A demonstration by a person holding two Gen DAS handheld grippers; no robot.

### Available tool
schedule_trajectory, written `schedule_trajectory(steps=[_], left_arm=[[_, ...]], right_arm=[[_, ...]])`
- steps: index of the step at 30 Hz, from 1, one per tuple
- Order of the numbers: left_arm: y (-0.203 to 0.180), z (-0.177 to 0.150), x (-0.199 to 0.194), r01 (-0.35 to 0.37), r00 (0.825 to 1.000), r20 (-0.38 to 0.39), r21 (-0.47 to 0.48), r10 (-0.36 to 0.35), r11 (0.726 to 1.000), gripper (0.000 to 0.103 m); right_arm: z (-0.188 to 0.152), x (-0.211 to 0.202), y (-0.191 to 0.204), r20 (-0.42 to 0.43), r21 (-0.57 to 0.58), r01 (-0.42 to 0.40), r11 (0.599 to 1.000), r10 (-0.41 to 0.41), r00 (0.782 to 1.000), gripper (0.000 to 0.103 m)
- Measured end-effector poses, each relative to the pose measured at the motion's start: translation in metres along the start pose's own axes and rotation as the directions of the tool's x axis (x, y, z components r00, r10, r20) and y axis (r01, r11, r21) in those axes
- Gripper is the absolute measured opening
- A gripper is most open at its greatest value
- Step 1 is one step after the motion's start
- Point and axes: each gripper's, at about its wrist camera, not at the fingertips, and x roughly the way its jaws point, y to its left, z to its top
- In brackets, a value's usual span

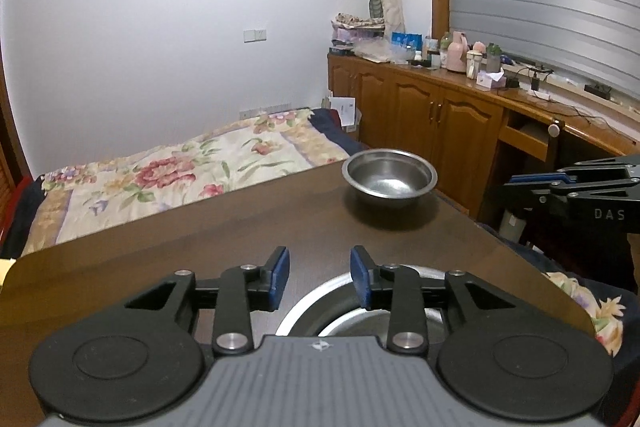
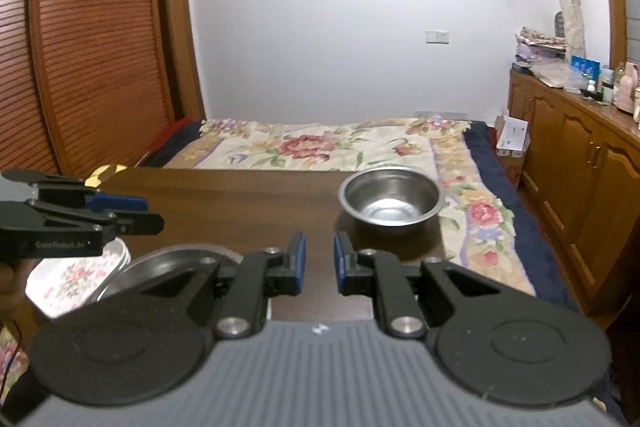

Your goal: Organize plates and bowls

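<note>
**Both grippers empty over table, bowl at far right corner**

L gripper (image 1: 320, 277): blue pads apart w/ clear gap, nothing between them. It hangs above the near part of the brown table (image 1: 200, 239). Right under it, partly hidden by the gripper body, sits a shallow steel dish (image 1: 320, 307); plate or bowl, can't tell from this view. Pads not touching it.

R gripper (image 2: 320, 263): pads nearly together, only a narrow slot left, nothing gripped. Also above the table, pointing twd the far edge.

Steel bowl (image 1: 389, 175) stands upright and empty on the table near the far right corner, well apart from both grippers. Seen in both views.

R wrist view: the steel dish lies at lower left under the L gripper, and just beside it, further left, is a floral-print plate (image 2: 72, 279); touching or overlapping, can't tell.

Bkgd: bed w/ floral quilt (image 2: 320, 147) behind the table, wooden cabinet (image 1: 440, 115) along the right wall w/ bottles and clutter on top, slatted wardrobe door (image 2: 88, 27) at left.
</note>
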Motion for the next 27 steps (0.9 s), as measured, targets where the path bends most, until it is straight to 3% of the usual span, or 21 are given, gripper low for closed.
schedule_trajectory(steps=[4, 14, 18, 27], left_arm=[[-0.002, 0.009, 0.007, 0.008, 1.0, 0.007, 0.008, -0.008, 1.0, 0.046], [0.002, 0.039, 0.048, 0.04, 0.999, -0.023, 0.023, -0.04, 0.999, 0.047], [0.002, 0.051, 0.063, 0.064, 0.998, -0.026, 0.025, -0.063, 0.998, 0.05], [-0.011, 0.067, 0.107, 0.128, 0.99, -0.074, 0.046, -0.124, 0.991, 0.052]], right_arm=[[0.004, 0.0, -0.01, 0.016, 0.011, 0.022, 1.0, -0.023, 1.0, 0.016], [0.012, 0.017, -0.035, 0.044, 0.021, 0.105, 0.994, -0.106, 0.993, 0.016], [0.014, 0.03, -0.048, 0.049, 0.053, 0.111, 0.992, -0.114, 0.992, 0.033], [0.011, 0.078, -0.078, -0.002, 0.123, 0.095, 0.988, -0.096, 0.995, 0.033]])
